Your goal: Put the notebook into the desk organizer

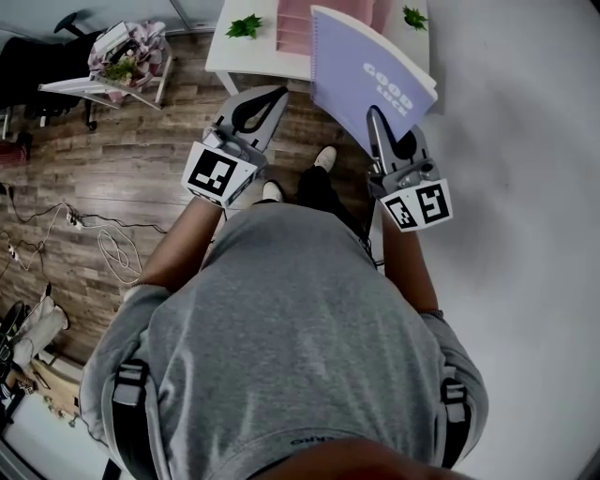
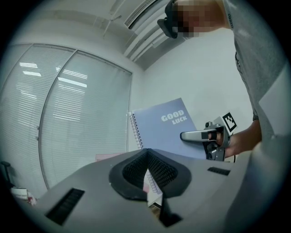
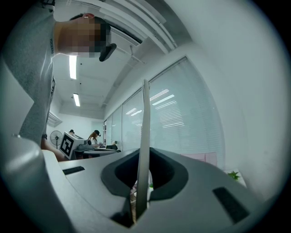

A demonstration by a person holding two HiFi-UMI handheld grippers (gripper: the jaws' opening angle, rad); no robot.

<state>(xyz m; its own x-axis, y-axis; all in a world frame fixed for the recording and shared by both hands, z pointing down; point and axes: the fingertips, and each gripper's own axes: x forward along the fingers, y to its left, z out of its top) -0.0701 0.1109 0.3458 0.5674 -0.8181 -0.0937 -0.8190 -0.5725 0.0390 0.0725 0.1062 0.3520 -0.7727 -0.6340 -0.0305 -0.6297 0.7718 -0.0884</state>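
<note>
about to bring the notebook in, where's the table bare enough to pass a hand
Bare: the white table's front-left corner, between the left plant and the front edge, running along to the pink organizer. Crowded: the right side, where organizer, right plant and the held notebook overlap; the notebook hides the tabletop there.
</note>
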